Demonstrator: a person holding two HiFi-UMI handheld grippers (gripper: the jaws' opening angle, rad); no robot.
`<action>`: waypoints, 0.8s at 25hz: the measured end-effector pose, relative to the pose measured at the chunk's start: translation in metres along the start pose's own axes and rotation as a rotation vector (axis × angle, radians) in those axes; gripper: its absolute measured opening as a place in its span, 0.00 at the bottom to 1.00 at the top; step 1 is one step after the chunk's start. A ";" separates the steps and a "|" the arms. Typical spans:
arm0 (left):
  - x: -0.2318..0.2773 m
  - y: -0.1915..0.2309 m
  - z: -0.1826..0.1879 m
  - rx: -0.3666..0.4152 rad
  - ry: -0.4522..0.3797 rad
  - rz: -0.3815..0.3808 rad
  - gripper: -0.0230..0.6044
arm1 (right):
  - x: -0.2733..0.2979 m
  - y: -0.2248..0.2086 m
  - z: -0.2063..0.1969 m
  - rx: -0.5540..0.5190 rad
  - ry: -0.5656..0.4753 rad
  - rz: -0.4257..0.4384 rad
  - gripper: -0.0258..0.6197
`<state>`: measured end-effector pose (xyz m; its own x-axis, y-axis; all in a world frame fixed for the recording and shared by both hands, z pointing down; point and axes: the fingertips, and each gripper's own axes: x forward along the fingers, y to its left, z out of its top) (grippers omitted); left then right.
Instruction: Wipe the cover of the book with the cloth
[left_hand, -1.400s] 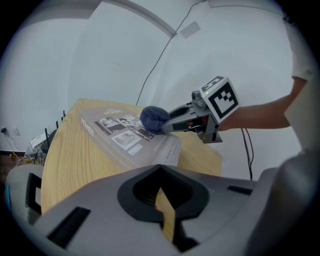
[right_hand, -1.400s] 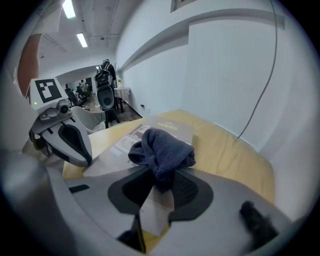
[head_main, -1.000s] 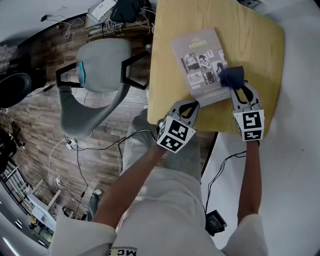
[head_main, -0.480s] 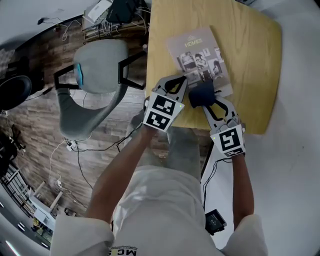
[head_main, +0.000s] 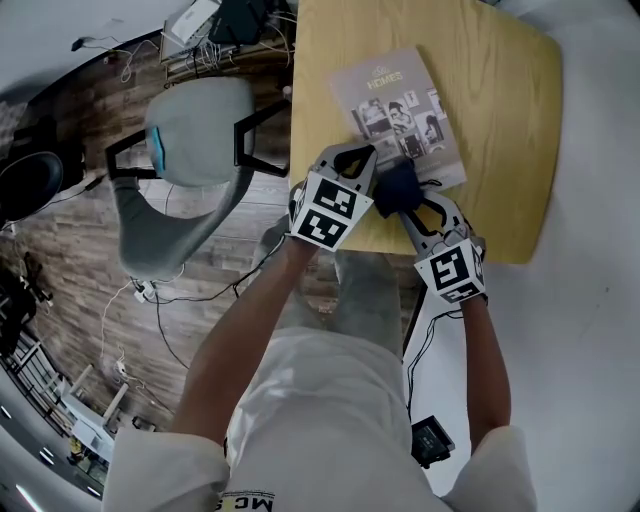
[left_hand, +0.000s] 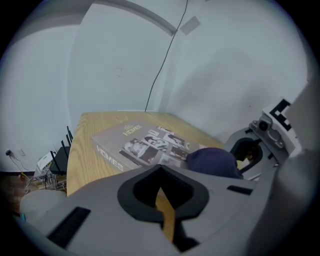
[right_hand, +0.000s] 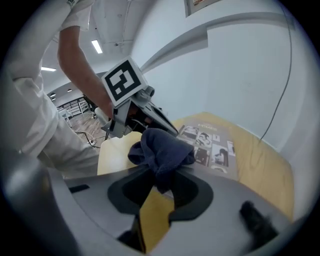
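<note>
A grey book (head_main: 398, 112) with photos on its cover lies on the wooden table (head_main: 500, 120). In the head view my right gripper (head_main: 408, 196) is shut on a dark blue cloth (head_main: 396, 187), which rests at the book's near edge. The right gripper view shows the cloth (right_hand: 162, 149) bunched between the jaws of my right gripper (right_hand: 162, 175), with the book (right_hand: 210, 145) just beyond. My left gripper (head_main: 352, 158) is shut and empty, its tips at the book's near-left corner. From the left gripper view, the book (left_hand: 142, 145) and cloth (left_hand: 212, 161) lie beyond my left gripper (left_hand: 160, 167).
A grey office chair (head_main: 195, 130) stands left of the table on the wood floor, with cables (head_main: 160, 300) trailing below it. Boxes and wires (head_main: 215, 20) sit at the table's far-left corner. A small black device (head_main: 432, 442) lies on the white floor.
The right gripper has carried the cloth leftward from the book's near-right corner along its near edge. The left gripper has moved up to the book's near-left corner.
</note>
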<state>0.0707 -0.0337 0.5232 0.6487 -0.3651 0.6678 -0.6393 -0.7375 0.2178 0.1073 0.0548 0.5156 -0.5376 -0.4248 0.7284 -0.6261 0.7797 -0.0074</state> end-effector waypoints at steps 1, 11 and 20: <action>0.000 0.000 0.000 0.000 0.003 0.008 0.04 | -0.001 -0.006 -0.003 0.009 0.008 -0.011 0.21; 0.001 0.000 0.000 -0.024 -0.002 0.014 0.04 | -0.027 -0.086 -0.036 0.125 0.060 -0.137 0.21; 0.001 0.001 0.000 -0.124 0.053 -0.033 0.04 | -0.058 -0.109 -0.053 0.160 0.140 -0.255 0.21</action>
<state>0.0704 -0.0349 0.5244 0.6495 -0.3088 0.6948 -0.6663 -0.6715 0.3244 0.2367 0.0185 0.5106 -0.2768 -0.5211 0.8074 -0.8174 0.5694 0.0873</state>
